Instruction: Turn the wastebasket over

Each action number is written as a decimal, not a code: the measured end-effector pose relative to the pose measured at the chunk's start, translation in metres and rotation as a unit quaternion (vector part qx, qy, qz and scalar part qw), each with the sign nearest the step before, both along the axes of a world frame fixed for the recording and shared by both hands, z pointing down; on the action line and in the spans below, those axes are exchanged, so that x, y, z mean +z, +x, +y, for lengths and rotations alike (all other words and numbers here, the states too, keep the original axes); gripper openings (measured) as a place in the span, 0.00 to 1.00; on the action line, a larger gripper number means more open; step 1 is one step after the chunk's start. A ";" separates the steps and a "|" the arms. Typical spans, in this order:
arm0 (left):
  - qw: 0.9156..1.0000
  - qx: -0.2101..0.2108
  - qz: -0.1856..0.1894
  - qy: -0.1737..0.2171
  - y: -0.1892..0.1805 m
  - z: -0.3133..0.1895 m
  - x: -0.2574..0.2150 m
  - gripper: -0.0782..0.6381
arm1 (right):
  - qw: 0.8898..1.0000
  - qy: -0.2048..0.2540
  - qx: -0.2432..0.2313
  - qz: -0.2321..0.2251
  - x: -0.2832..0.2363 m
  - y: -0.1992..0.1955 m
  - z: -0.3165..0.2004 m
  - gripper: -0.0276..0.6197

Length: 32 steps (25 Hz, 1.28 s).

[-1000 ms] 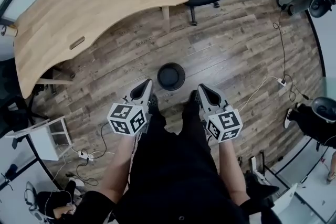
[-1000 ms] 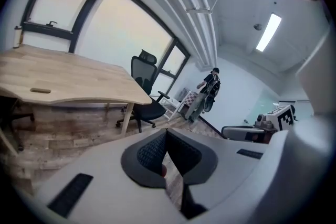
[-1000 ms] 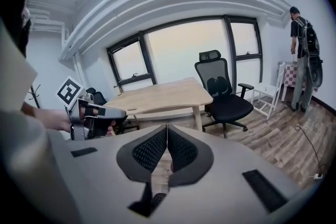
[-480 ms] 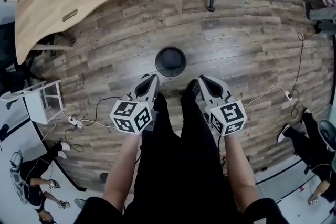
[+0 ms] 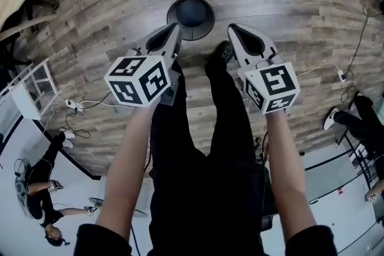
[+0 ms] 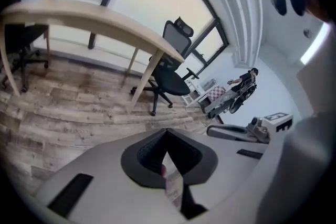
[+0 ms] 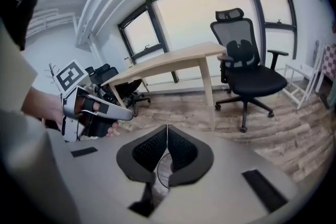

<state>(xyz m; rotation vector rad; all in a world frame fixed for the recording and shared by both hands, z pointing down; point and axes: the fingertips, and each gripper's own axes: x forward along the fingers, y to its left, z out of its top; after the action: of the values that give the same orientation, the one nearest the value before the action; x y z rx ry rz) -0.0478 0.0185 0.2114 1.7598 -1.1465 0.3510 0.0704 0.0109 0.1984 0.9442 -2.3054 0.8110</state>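
Wastebasket (image 5: 191, 14) on wood floor (image 5: 288, 3), just beyond and between the gripper tips. Left gripper (image 5: 173, 28): jaws together, empty. Right gripper (image 5: 233, 29): jaws together, empty. Contact with the basket unclear.

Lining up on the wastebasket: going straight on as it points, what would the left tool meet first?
Probably the wastebasket, at its near rim; the left tool aims there, though depth is unclear.
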 end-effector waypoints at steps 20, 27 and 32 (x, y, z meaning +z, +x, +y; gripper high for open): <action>0.965 -0.150 0.085 -0.197 -0.036 0.007 0.290 0.13 | 0.995 -0.068 -0.002 0.077 0.286 -0.021 0.024 0.09; 0.924 -0.262 0.158 -0.230 -0.031 -0.005 0.327 0.14 | 0.994 -0.077 0.001 0.076 0.304 -0.019 0.020 0.09; 0.901 -0.316 0.181 -0.237 -0.028 -0.009 0.348 0.14 | 0.994 -0.078 -0.003 0.074 0.312 -0.018 0.022 0.09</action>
<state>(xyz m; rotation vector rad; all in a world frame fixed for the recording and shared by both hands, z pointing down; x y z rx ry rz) -0.0757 0.0097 0.5597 0.9082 -1.1651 -0.0926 0.0528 0.0329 0.5101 0.8962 -2.0847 0.8748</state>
